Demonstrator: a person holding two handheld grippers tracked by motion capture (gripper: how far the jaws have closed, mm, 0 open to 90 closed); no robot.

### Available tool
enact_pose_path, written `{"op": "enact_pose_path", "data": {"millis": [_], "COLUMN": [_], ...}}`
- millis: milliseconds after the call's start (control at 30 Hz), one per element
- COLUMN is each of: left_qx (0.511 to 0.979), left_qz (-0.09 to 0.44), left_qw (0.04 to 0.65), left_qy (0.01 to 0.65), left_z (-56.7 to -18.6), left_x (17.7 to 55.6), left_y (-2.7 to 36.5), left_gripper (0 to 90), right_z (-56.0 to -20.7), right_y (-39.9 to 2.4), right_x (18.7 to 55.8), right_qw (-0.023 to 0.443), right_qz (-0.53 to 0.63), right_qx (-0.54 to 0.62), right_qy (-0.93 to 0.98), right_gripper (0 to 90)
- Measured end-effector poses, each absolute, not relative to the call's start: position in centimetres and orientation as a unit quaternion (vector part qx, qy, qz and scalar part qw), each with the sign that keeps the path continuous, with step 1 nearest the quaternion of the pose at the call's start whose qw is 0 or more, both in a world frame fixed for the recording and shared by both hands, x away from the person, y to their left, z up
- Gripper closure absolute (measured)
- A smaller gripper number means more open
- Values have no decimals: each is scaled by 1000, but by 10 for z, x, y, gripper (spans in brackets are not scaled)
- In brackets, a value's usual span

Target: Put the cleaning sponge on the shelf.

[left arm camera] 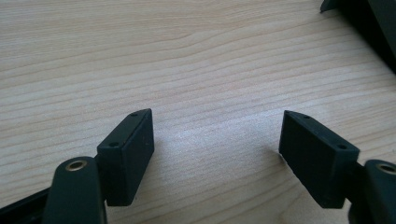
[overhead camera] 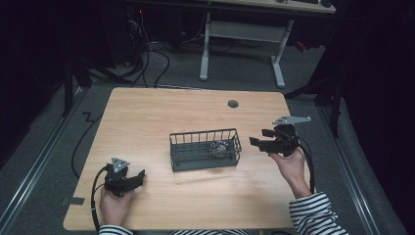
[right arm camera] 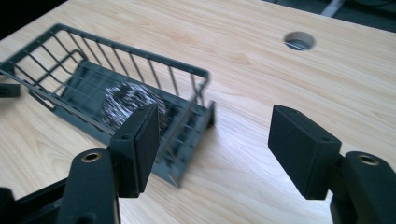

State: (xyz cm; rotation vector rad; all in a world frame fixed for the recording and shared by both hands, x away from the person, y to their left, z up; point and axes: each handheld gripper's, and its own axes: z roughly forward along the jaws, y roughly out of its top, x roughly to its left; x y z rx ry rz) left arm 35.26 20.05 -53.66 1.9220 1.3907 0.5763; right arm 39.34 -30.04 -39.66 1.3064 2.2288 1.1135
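Note:
A dark wire basket (overhead camera: 180, 151) stands at the middle of the wooden table, with a shiny steel-wool scourer (overhead camera: 218, 148) lying in its right end. My right gripper (overhead camera: 260, 138) hovers just right of the basket, open, nothing between its jaws. In the right gripper view the basket (right arm camera: 60, 56) and the scourer (right arm camera: 122, 101) lie ahead and to the left of the open gripper (right arm camera: 212, 135). My left gripper (overhead camera: 139, 177) rests near the table's front left, open and empty. In the left gripper view, bare wood lies between the spread jaws of the gripper (left arm camera: 217, 137).
A round cable hole (overhead camera: 233, 104) sits in the table's far right part, also seen as the hole (right arm camera: 299, 41) beyond the right gripper. Cables and a white desk frame (overhead camera: 279, 54) stand on the floor behind the table. A dark edge of the basket (left arm camera: 373, 28) shows at upper right.

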Motion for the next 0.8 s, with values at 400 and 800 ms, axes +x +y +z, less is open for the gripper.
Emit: {"op": "enact_pose_path", "data": {"millis": [400,800], "left_qx": [739,740], "left_qz": [223,223], "left_qw": [343,342], "left_qy": [535,535], "left_z": [-537,-537], "left_x": [353,353], "left_y": [200,200], "left_gripper": [271,271], "right_z": [-412,-435], "right_y": [-332,-350], "right_x": [372,360], "right_qw": [169,166], "right_qz": [408,415], "right_qx": [487,507], "right_qy": [754,737], "right_gripper": [355,354]}}
